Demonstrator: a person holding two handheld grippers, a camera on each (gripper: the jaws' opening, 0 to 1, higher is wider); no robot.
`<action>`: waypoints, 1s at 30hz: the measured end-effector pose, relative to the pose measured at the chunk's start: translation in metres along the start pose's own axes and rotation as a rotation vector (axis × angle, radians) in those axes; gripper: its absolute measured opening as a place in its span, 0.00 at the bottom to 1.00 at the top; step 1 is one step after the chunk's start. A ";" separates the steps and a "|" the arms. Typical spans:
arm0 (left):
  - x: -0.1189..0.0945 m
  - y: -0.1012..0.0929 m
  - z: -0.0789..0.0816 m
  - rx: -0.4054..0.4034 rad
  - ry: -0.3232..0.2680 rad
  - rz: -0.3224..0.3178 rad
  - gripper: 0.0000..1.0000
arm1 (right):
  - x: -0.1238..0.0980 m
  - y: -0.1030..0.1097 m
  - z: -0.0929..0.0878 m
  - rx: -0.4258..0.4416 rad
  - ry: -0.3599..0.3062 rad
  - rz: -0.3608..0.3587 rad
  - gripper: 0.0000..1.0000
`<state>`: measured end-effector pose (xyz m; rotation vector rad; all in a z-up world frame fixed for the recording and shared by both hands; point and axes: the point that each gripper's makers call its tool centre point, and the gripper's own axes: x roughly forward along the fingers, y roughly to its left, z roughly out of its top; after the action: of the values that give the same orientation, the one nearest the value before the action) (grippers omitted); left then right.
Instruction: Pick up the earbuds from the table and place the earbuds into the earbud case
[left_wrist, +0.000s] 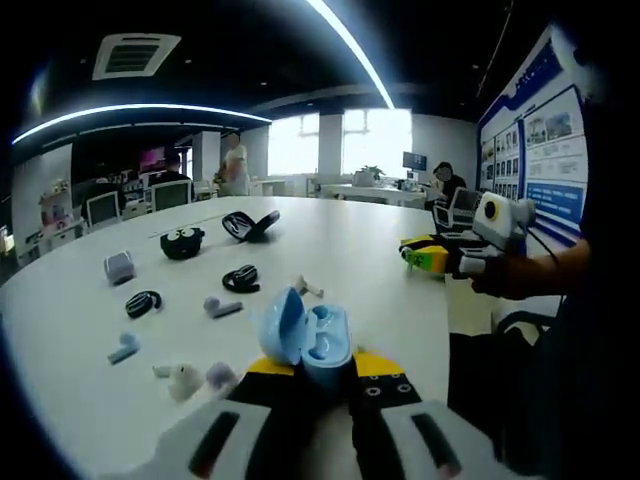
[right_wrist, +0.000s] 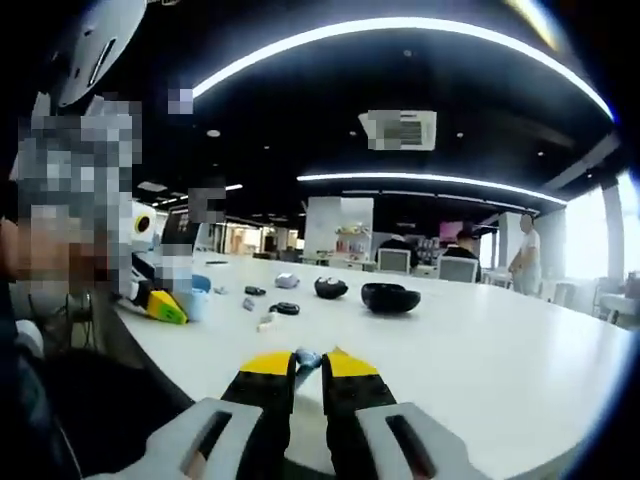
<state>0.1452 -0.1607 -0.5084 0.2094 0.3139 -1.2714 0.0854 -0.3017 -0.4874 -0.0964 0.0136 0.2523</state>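
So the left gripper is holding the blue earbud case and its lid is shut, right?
Not quite. The left gripper does hold the blue earbud case, but its lid is open, tipped back so the inside wells show. The left gripper view shows it.

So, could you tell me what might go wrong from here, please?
1. The right gripper pinches a small earbud only at its tips, well off the table; it could slip out on the way over.
2. The open blue case sits in the left gripper, gripped low; pressing the earbud in could tip it.
3. Loose earbuds lie close by the left gripper and could be knocked.
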 end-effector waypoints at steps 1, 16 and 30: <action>0.000 0.000 0.000 0.000 0.000 0.000 0.19 | 0.000 0.000 0.000 -0.004 0.001 0.001 0.10; -0.001 -0.002 0.000 0.000 -0.001 0.000 0.19 | 0.054 0.019 -0.003 0.283 0.245 0.085 0.10; -0.001 -0.003 0.000 0.002 -0.007 -0.009 0.19 | 0.044 0.010 -0.006 0.395 0.292 0.074 0.20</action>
<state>0.1425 -0.1607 -0.5076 0.2057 0.3079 -1.2814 0.1260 -0.2819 -0.4950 0.2614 0.3564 0.3039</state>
